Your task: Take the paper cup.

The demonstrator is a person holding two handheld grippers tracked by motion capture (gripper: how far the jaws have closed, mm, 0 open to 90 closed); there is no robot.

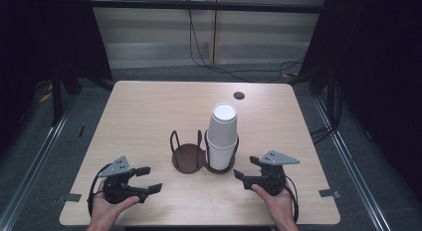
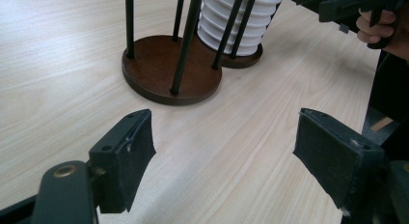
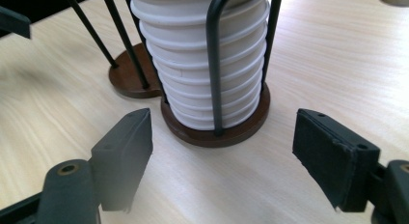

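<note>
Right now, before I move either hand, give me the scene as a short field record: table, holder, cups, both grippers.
table: light wood tabletop, round dark hole near the far edge
holder: two-bay wire cup holder with brown round bases, mid-table
left bay: empty
right bay: stack of white paper cups, upside down, rising above the wires
left gripper: open, held near the front left, holding nothing
right gripper: open, held near the front right, jaws facing the cup stack, holding nothing
contact: neither gripper touches the holder or cups

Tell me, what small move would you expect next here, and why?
Probably the right tool eases forward toward the stack of white paper cups in the black wire holder: its jaws are open and face the stack, while the holder's other brown base sits empty.
</note>
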